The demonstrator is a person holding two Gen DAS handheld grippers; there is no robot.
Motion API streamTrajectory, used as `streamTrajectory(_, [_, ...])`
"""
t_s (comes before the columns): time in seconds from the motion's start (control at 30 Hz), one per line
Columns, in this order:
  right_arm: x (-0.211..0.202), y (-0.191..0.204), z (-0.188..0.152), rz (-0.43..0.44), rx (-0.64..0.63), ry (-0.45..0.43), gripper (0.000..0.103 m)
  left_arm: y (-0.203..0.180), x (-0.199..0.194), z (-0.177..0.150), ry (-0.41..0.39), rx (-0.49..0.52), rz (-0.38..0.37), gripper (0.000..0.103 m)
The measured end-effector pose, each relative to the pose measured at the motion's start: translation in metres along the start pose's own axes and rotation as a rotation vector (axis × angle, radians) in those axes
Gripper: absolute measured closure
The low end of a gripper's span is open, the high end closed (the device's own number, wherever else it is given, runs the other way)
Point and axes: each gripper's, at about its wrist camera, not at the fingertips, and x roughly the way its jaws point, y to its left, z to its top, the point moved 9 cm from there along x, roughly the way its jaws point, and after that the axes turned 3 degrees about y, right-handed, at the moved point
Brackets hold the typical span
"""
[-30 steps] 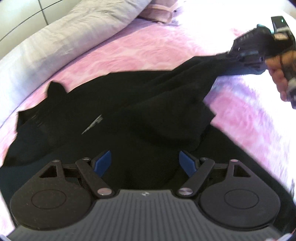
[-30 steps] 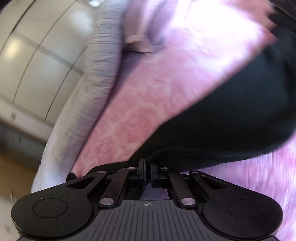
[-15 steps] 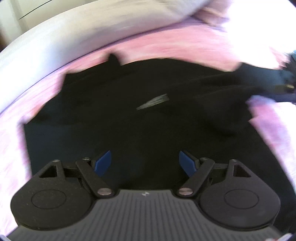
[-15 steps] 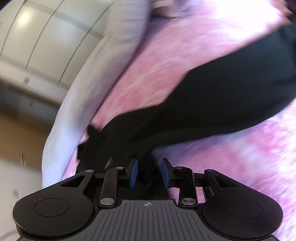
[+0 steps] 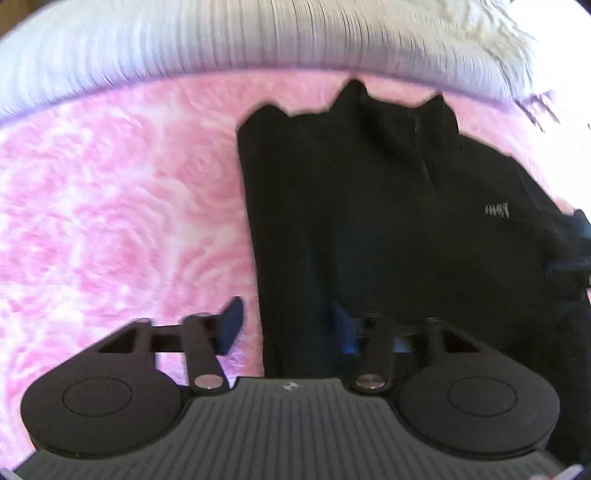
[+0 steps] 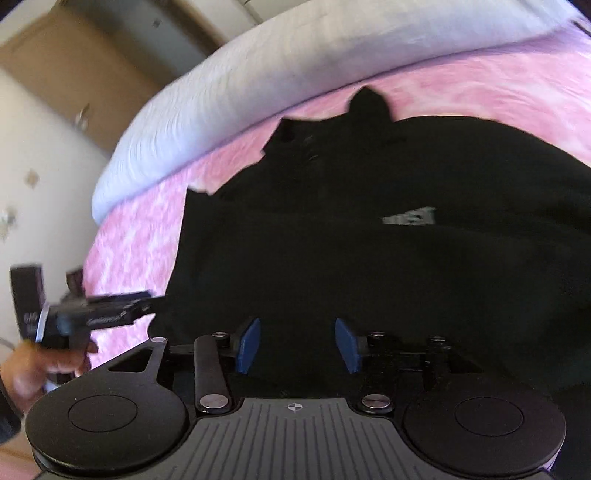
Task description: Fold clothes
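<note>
A black garment [image 5: 369,206] with a small grey logo [image 5: 496,211] lies spread on the pink bedspread [image 5: 110,206]. My left gripper [image 5: 288,328] is open low over the garment's near left edge: one blue pad [image 5: 231,325] is over the bedspread, the other over the cloth. In the right wrist view the same garment [image 6: 369,258] fills the middle. My right gripper [image 6: 297,345] hangs open just above the cloth with nothing between its pads. A hand [image 6: 37,365] holds the left gripper [image 6: 92,317] at that view's left edge.
A pale ribbed duvet [image 5: 258,33] runs along the far side of the bed. Bare pink bedspread stretches left of the garment. A wall and a wooden cupboard [image 6: 74,55] stand beyond the bed's corner.
My right gripper opened and let go of the lifted black cloth, which now lies flat. My left gripper swung to the garment's left edge and its fingers came closer together.
</note>
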Motion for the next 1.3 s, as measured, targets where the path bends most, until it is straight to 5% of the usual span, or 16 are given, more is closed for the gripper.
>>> streamTrajectory(0.2, [0.067, 0.063, 0.049, 0.026, -0.273, 0.010, 0.049, 0.008, -0.009, -0.017, -0.009, -0.051, -0.070, 0.068])
streamTrajectory(0.23, [0.082, 0.076, 0.060, 0.040, -0.319, 0.018, 0.043, 0.009, -0.013, -0.020, -0.017, -0.065, -0.079, 0.059])
streamTrajectory(0.3, [0.113, 0.101, 0.082, 0.068, -0.411, 0.034, 0.033, 0.011, -0.016, -0.030, -0.020, -0.085, -0.090, 0.057])
streamTrajectory(0.5, [0.198, 0.140, 0.115, 0.091, -0.481, 0.171, 0.031, 0.022, -0.019, -0.040, -0.051, -0.170, -0.136, 0.086])
streamTrajectory(0.57, [0.222, 0.149, 0.118, 0.083, -0.496, 0.251, 0.099, 0.026, -0.020, -0.043, -0.061, -0.198, -0.151, 0.089])
streamTrajectory(0.8, [0.283, 0.173, 0.114, 0.051, -0.525, 0.322, 0.099, 0.058, -0.010, -0.053, -0.060, -0.293, -0.178, 0.088])
streamTrajectory(0.83, [0.281, 0.173, 0.114, 0.051, -0.514, 0.303, 0.097, 0.058, -0.011, -0.053, -0.060, -0.287, -0.179, 0.088])
streamTrajectory(0.93, [0.245, 0.169, 0.115, 0.050, -0.480, 0.182, 0.058, 0.058, -0.018, -0.053, -0.063, -0.278, -0.160, 0.082])
streamTrajectory(0.97, [0.226, 0.166, 0.115, 0.051, -0.466, 0.123, 0.054, 0.057, -0.023, -0.052, -0.072, -0.261, -0.137, 0.081])
streamTrajectory(1.1, [0.150, 0.135, 0.092, 0.010, -0.368, -0.033, 0.054, 0.050, -0.052, -0.042, -0.136, -0.150, -0.035, 0.084])
streamTrajectory(1.3, [0.073, 0.023, 0.009, -0.167, -0.093, -0.036, 0.054, 0.019, -0.039, -0.036, -0.083, -0.011, -0.028, 0.083])
